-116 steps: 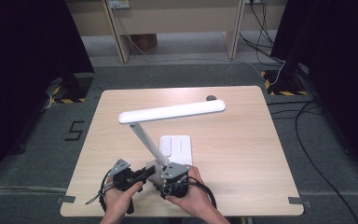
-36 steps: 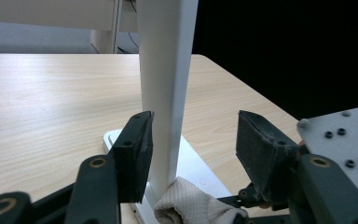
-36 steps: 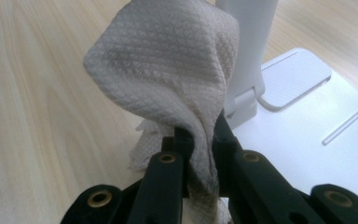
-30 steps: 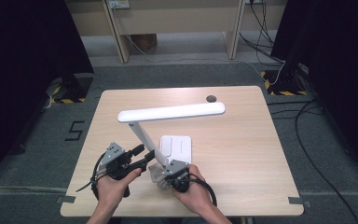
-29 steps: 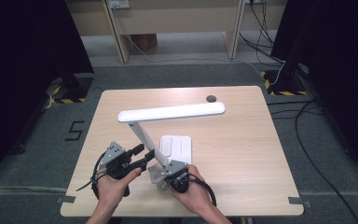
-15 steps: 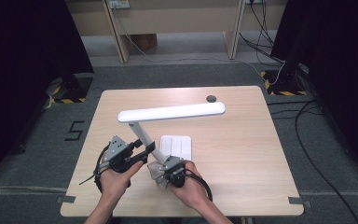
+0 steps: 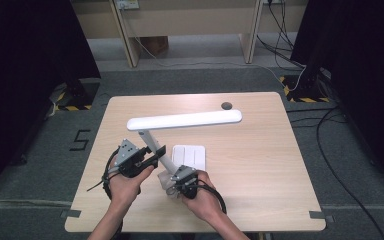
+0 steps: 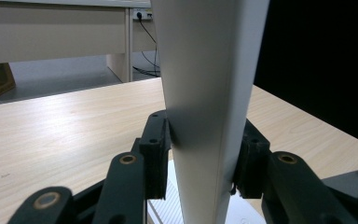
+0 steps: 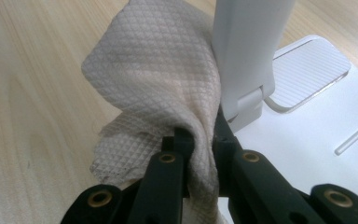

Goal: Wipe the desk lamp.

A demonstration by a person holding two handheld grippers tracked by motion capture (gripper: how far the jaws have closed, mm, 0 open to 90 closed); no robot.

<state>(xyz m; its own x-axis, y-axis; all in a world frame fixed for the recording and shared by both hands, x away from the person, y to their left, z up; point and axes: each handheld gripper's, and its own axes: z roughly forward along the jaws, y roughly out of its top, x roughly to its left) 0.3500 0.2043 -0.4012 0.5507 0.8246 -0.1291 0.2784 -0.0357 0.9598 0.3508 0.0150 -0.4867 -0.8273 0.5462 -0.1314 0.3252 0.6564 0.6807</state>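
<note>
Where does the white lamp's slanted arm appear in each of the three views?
High view: the lamp arm slants left of centre, between lamp head and base.
Left gripper view: it fills the centre, between the left tool's pads.
Right gripper view: its foot stands top centre-right, beside the cloth pinched by the right tool.
Shared landmark: the white base.

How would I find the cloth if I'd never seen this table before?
Look at the wooden table and find the white lamp standing on it. At the foot of its slanted pole, beside the flat white base, the right claw pinches the cloth. It is the only soft, crumpled thing there, beige with a tiny diamond pattern.
</note>
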